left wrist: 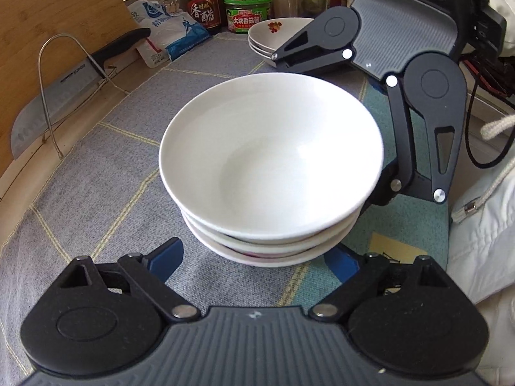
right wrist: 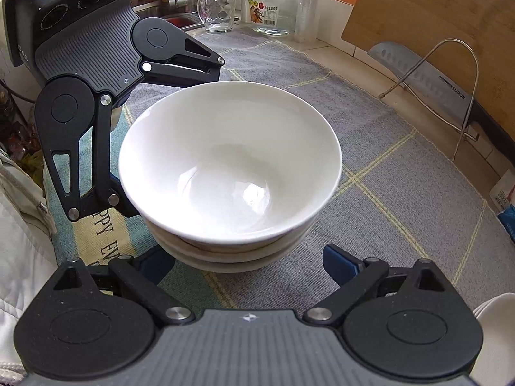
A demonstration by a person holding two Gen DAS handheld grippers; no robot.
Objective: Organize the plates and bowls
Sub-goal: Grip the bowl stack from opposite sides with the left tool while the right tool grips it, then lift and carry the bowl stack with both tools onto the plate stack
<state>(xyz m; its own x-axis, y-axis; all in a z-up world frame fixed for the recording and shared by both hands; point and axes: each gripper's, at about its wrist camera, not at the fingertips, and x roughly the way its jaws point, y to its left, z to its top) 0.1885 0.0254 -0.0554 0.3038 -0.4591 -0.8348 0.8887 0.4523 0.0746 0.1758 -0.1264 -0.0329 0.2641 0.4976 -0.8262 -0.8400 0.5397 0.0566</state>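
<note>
A stack of three white bowls (left wrist: pixel 270 167) stands on the grey mat; it also shows in the right wrist view (right wrist: pixel 230 167). My left gripper (left wrist: pixel 254 260) is open, its blue fingertips (left wrist: pixel 164 257) straddling the near base of the stack. My right gripper (right wrist: pixel 249 263) is open too, its blue fingertips (right wrist: pixel 341 263) either side of the stack's base from the opposite side. Each gripper shows in the other's view behind the bowls: the right one (left wrist: pixel 402 64), the left one (right wrist: pixel 106 64). A stack of white plates (left wrist: pixel 273 37) with a red flower print sits at the back.
A cleaver (left wrist: pixel 54 96) leans in a wire rack (left wrist: pixel 61 74) against a wooden cutting board (left wrist: pixel 61 9). Sauce bottle (left wrist: pixel 202 0), green jar (left wrist: pixel 248 13), salt bag (left wrist: pixel 167 32) line the back. A glass mug (right wrist: pixel 217 11) and glass jar (right wrist: pixel 273 6) stand behind.
</note>
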